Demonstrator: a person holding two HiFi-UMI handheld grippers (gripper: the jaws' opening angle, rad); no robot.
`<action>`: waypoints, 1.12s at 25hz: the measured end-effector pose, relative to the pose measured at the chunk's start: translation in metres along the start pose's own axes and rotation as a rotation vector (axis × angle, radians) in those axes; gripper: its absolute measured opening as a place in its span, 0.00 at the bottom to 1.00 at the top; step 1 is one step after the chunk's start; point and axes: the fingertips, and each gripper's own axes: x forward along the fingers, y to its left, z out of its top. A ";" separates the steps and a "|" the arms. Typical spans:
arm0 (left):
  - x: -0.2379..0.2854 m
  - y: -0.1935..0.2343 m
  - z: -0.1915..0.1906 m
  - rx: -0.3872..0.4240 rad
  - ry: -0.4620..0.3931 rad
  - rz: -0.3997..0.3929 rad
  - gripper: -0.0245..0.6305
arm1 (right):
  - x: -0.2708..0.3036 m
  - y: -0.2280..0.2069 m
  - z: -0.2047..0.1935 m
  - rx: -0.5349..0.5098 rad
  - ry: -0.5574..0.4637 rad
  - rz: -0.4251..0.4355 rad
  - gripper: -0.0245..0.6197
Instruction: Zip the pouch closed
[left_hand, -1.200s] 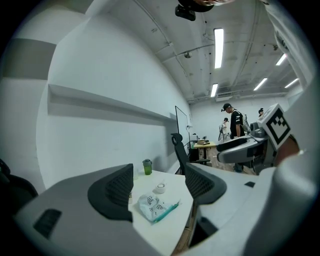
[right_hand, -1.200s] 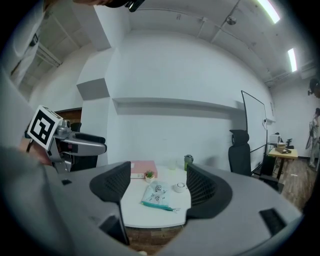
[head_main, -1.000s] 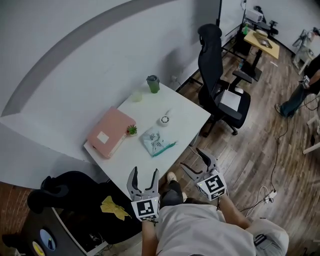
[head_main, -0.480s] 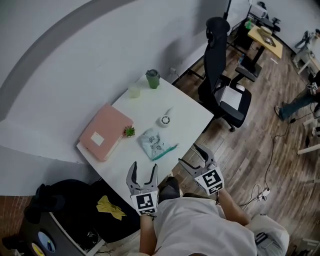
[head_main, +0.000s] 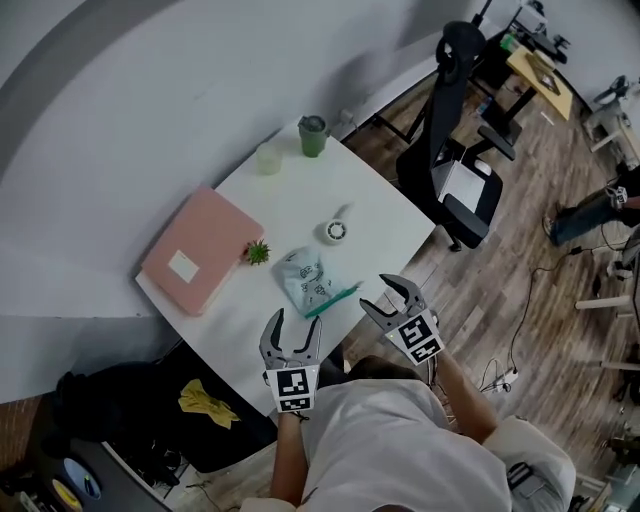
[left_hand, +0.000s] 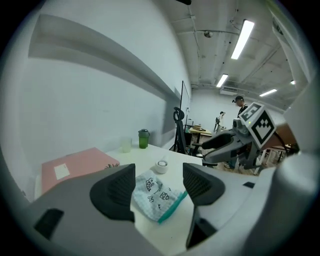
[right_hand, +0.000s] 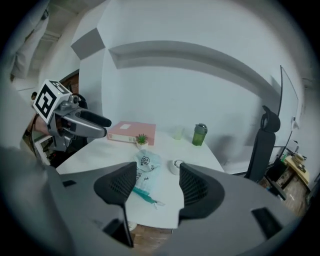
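A white desk (head_main: 385, 215) stands against a pale grey wall on a wood-plank floor, with a black office chair (head_main: 455, 150) off its 2 o'clock corner in the head view. The pouch (head_main: 308, 280), pale blue with small printed figures, lies flat on the desk near the edge closest to the person. Its teal zipper edge (head_main: 335, 297) faces 4 o'clock, and neither tool touches it.

From the pouch:
- a small potted plant (head_main: 258, 252) sits at 10 o'clock, just beside a pink book (head_main: 200, 250) that stretches out toward 9 o'clock;
- a white round container (head_main: 335, 231) sits at 1 o'clock;
- a green lidded cup (head_main: 313, 136) stands far off at 12 o'clock, with a pale translucent cup (head_main: 268, 158) near it at 11 o'clock.

The left hand-held gripper (head_main: 296, 325) hovers at 6 o'clock of the pouch, over the desk's near edge. Its jaws stand wide and have just been closing a little, with nothing between the pads; in its own view the pouch lies on the desk beyond the gap.

The right hand-held gripper (head_main: 383, 297) hovers at 4 o'clock of the pouch, off the desk's corner. Its jaws are also apart and have just been closing somewhat, with nothing gripped.

A yellow cloth (head_main: 205, 402) lies on a dark bag at 8 o'clock, below the desk.
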 end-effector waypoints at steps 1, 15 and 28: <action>0.005 -0.001 -0.006 -0.004 0.014 -0.011 0.48 | 0.007 -0.001 -0.006 -0.012 0.021 0.011 0.45; 0.057 -0.035 -0.069 -0.080 0.163 -0.101 0.37 | 0.065 -0.023 -0.077 -0.199 0.251 0.213 0.25; 0.099 -0.076 -0.110 -0.259 0.277 0.066 0.28 | 0.086 -0.020 -0.120 -0.478 0.290 0.585 0.19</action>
